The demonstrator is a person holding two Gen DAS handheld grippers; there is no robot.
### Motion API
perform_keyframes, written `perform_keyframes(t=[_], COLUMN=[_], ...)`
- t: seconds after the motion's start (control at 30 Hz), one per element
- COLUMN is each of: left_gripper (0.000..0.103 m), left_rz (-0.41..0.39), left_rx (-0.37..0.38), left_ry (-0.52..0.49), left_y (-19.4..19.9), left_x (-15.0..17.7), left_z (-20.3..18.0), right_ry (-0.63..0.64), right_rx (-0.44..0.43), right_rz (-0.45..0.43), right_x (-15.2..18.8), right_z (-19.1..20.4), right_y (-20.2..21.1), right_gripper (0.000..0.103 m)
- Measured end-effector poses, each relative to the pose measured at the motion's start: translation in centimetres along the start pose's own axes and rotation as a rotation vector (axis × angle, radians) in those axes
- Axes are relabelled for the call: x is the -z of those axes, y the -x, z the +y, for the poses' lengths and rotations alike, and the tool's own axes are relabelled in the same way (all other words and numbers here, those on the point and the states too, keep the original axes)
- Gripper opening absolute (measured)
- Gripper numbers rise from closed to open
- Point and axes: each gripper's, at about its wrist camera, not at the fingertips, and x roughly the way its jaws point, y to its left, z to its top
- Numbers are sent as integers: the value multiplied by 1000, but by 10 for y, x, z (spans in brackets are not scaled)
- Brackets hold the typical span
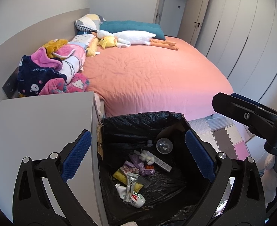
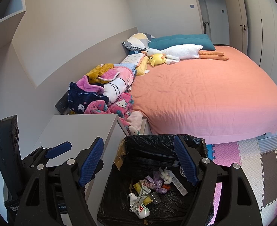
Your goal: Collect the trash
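Two hand-held grippers are seen above one trash bin (image 1: pixel 108 131) lined with a black bag, which stands on the floor between a grey bedside cabinet (image 1: pixel 44 124) and the bed (image 1: pixel 157 71). The left gripper (image 1: pixel 138 154) is spread wide, with nothing between its two blue pads (image 1: pixel 77 156); the right gripper (image 2: pixel 138 162) is likewise held spread and empty, its two pads framing the bin's opening.

The collected trash (image 1: pixel 136 173) is gathered at the bottom of the bag. One small white bottle with red lettering (image 1: pixel 138 199), one yellow wrapper (image 1: pixel 119 175), one silver sachet (image 1: pixel 130 186), one crumpled purple piece (image 1: pixel 136 162), one white flat box with a barcode (image 1: pixel 163 163) and one round clear lid (image 1: pixel 163 145) can be counted; smaller scraps are too tangled to count.

On the bed, two plush toys are laid: one long white goose (image 1: pixel 132 36) and one yellow duck (image 1: pixel 108 41). One teal cushion (image 1: pixel 130 26) is set behind them, and one heap of fleece blankets (image 1: pixel 53 69) is piled by the headboard. Foam floor mats (image 2: pixel 251 156) are laid beside the bin.
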Motion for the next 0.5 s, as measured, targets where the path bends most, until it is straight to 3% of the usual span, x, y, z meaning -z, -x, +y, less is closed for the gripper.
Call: perform_keyframes(t=[0.5], left_gripper=[96], left_rz=[15], left_rx=[-14], left_ry=[14], left_y=[0], left_x=[1], left_z=[2], right_ry=[9], right_rx=[-17], right_rz=[8], right_x=[-1], right_z=[1], right_y=[-4], right_gripper=[77])
